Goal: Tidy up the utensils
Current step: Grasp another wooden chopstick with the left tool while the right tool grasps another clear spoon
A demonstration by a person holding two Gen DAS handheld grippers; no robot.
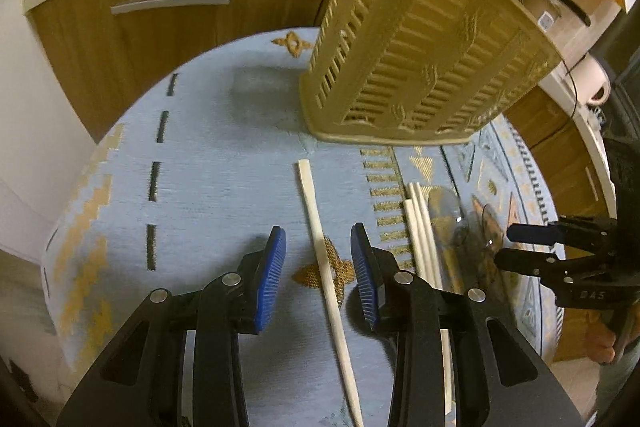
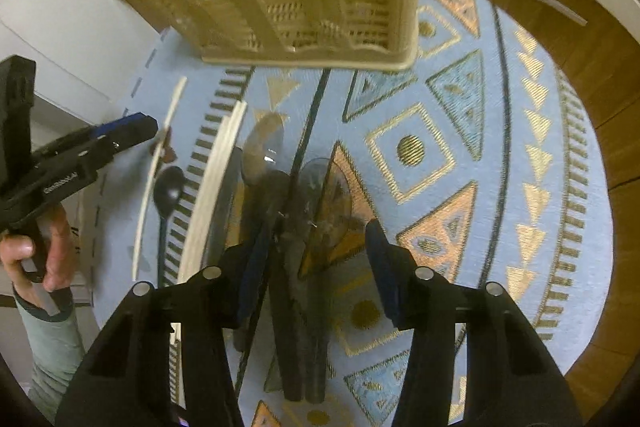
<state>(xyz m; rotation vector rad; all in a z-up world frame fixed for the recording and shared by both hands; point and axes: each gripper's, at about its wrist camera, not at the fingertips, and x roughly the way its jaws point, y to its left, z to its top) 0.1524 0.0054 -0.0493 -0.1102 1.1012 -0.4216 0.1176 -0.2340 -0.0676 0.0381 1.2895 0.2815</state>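
A single white chopstick (image 1: 312,211) lies on the blue patterned tablecloth (image 1: 224,187). My left gripper (image 1: 320,269) stands open astride it, its blue pads (image 1: 274,275) clear of the stick on both sides. In the right wrist view my right gripper (image 2: 318,259) is open over clear plastic spoons (image 2: 324,195) with dark handles, one pad on each side of them. A beige slotted utensil basket (image 1: 420,47) stands upright at the far side of the table, with something sticking out of its top.
Several more white chopsticks (image 1: 418,227) lie between the single stick and the spoons, with a black spoon (image 2: 168,187) beside them. My right gripper (image 1: 514,247) shows at the right edge. A person's hand (image 2: 36,251) holds my left gripper (image 2: 140,129). Wooden cabinets (image 1: 120,39) surround the round table.
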